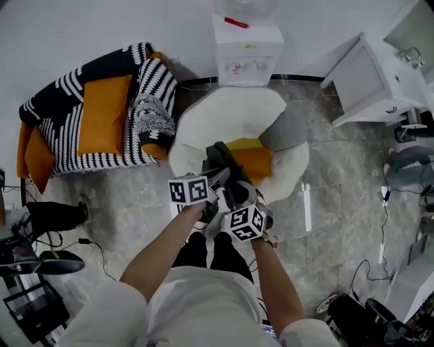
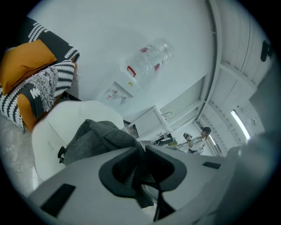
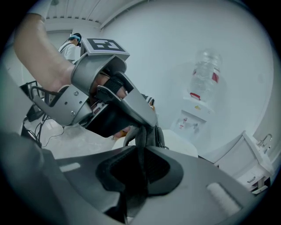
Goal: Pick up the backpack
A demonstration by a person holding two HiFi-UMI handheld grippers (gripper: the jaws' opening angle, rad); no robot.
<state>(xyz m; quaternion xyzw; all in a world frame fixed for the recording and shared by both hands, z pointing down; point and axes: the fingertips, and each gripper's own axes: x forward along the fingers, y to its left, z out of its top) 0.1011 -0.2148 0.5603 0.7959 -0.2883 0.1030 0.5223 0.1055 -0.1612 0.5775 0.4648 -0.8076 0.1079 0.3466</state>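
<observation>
Over the white chair (image 1: 230, 115), the backpack (image 1: 225, 168) hangs just ahead of the left gripper (image 2: 142, 175) and right gripper (image 3: 140, 176), both pinching its top, its length apparently running downward.

Between the tongs of the left gripper (image 2: 140, 178) and the right gripper (image 3: 139, 180), the pinched backpack (image 2: 99, 140) fabric runs out of sight. In the head view their marker cubes (image 1: 188, 190) cover the backpack's lower part over the white armchair (image 1: 230, 118). Behind the armchair, the water bottle (image 1: 245, 8) is cut off by the top edge.

Office lounge, water dispenser (image 1: 248, 51), white armchair (image 1: 230, 112), striped sofa (image 1: 68, 135), white cabinet (image 1: 369, 85)
</observation>
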